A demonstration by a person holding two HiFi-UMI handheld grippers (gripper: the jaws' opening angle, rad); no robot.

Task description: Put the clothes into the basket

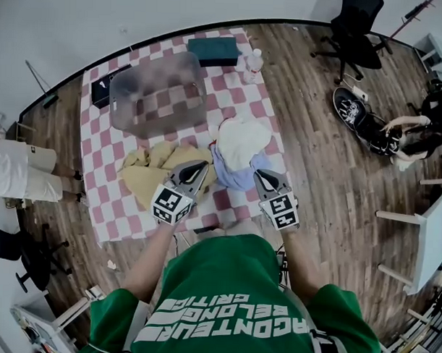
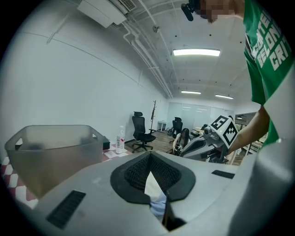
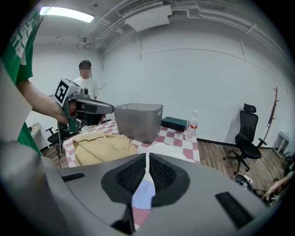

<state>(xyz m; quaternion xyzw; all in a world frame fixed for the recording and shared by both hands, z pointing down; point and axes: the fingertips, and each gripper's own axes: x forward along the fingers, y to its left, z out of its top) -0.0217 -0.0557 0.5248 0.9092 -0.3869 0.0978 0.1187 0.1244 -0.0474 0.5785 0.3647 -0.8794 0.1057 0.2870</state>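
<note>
Left claw (image 1: 195, 166) and right claw (image 1: 261, 173) are hovering fully closed, gripping nothing.
Limp, light tan fabric shirt (image 1: 152, 173) is lying at 7 o'clock on the red-and-white checked desk (image 1: 105, 168), white and pale-blue cloth garment (image 1: 240, 147) at 5, translucent grey plastic basket (image 1: 158, 60) at 11; pinching a bunched fold is looking best.

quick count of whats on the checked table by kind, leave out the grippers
clothes: 3 (yellow garment, white garment, light blue garment)
basket: 1
bottle: 1
green box: 1
black item: 1
total: 7
</note>
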